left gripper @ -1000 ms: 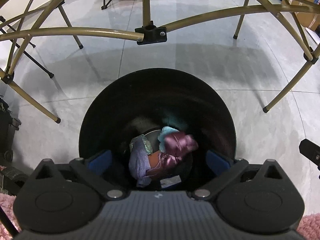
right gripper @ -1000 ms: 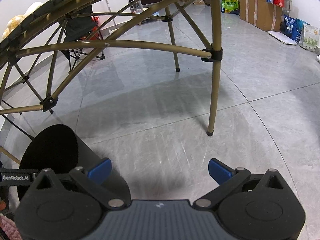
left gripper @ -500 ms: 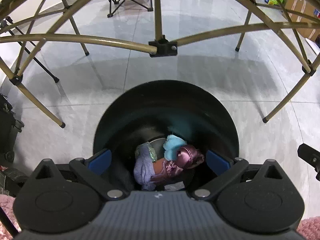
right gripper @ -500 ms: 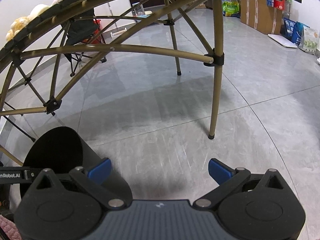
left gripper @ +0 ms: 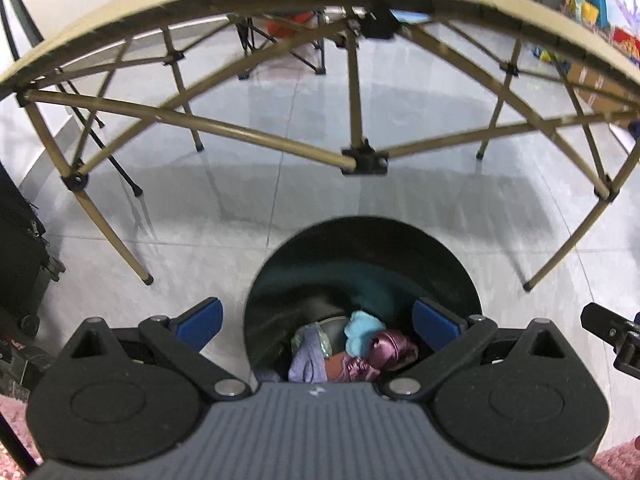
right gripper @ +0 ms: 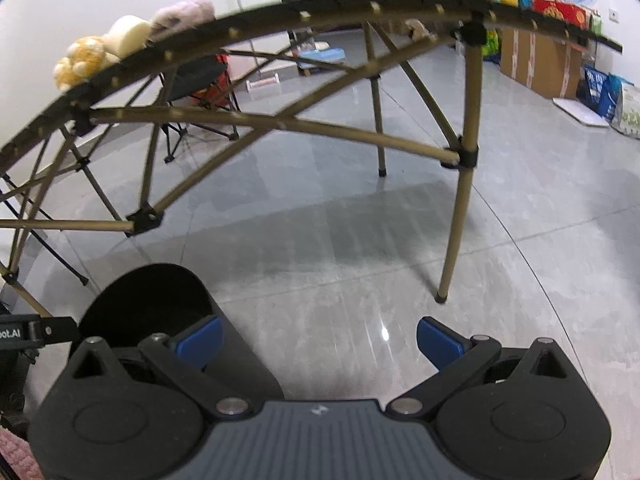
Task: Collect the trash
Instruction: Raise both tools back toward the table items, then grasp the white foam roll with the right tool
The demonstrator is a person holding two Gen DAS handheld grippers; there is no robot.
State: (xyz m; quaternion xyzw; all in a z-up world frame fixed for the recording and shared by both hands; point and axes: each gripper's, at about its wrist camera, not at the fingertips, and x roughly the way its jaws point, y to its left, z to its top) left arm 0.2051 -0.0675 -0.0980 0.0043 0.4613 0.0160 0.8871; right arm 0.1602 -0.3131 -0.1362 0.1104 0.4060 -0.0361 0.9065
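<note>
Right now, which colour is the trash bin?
Black; the trash bin shows best in the left wrist view.

We see the bin standing on the floor just in front of the table, with crumpled trash lying in its bottom. Soft toys sit on the table's left end, and boxes stand behind it to the right.

- A black round trash bin is standing upright on grey floor tiles, low and centre in the left wrist view.
- Crumpled trash, lilac, light blue and shiny purple, is lying at its bottom.
</note>
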